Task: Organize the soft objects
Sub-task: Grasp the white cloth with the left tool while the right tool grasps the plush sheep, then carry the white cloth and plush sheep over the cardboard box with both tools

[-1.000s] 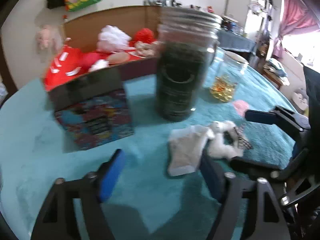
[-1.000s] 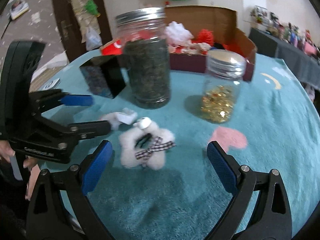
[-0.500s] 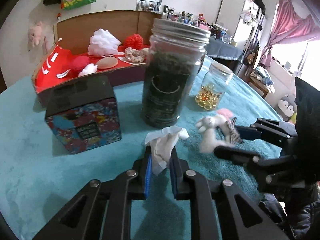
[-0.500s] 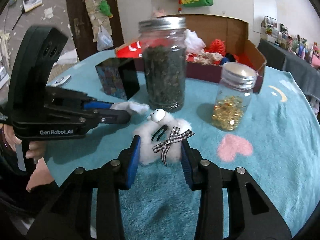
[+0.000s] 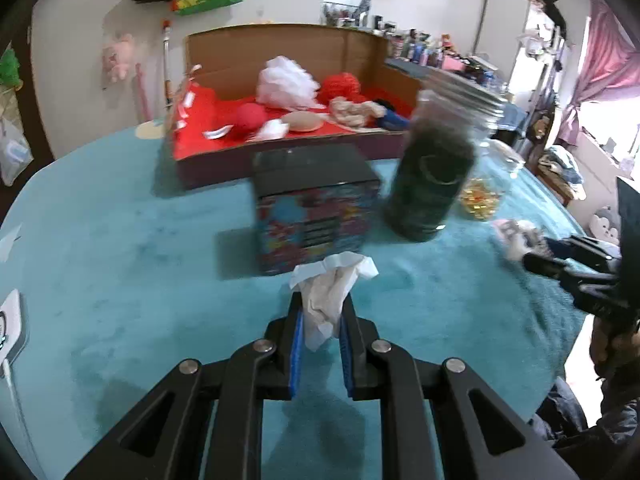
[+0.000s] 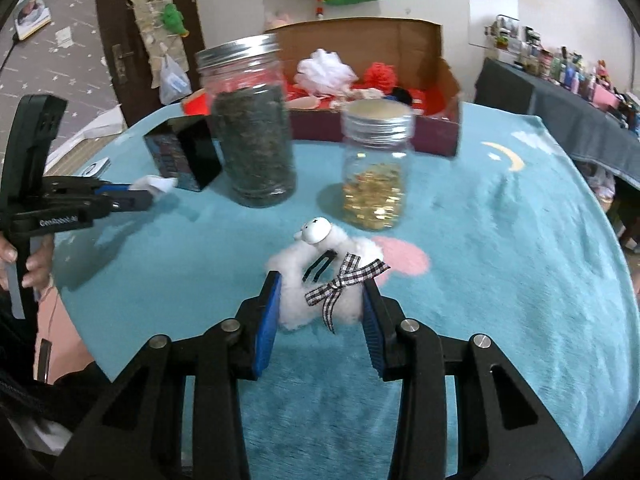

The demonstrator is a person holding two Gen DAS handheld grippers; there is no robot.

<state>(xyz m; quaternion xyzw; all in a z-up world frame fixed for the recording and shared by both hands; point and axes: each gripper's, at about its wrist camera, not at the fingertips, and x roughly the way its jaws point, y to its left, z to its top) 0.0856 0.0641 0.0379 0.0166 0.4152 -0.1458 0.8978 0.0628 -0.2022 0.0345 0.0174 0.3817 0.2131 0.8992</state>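
My left gripper (image 5: pixel 320 310) is shut on a crumpled white tissue (image 5: pixel 328 292), held above the teal table cover. From the right wrist view that same gripper (image 6: pixel 144 196) shows at the left with the tissue (image 6: pixel 154 184) at its tip. My right gripper (image 6: pixel 322 300) is shut on a fluffy white plush sheep (image 6: pixel 320 280) with a checked bow, lifted slightly off the cover. At the back stands an open cardboard box (image 5: pixel 288 80) with a red lining, which holds a white pom-pom (image 5: pixel 286 82), a red pom-pom (image 5: pixel 342 86) and other soft items.
A colourful tin with a black lid (image 5: pixel 316 208) stands just beyond the tissue. A tall jar of dark leaves (image 6: pixel 252 128) and a smaller jar of gold pieces (image 6: pixel 376 172) stand mid-table. A hand (image 6: pixel 32 264) holds the left tool. A white device (image 5: pixel 10 328) lies at the left edge.
Both grippers went from open to shut: the left took the tissue, the right took the plush sheep. Both objects rose off the cover, and the left gripper swung leftward toward the tin.
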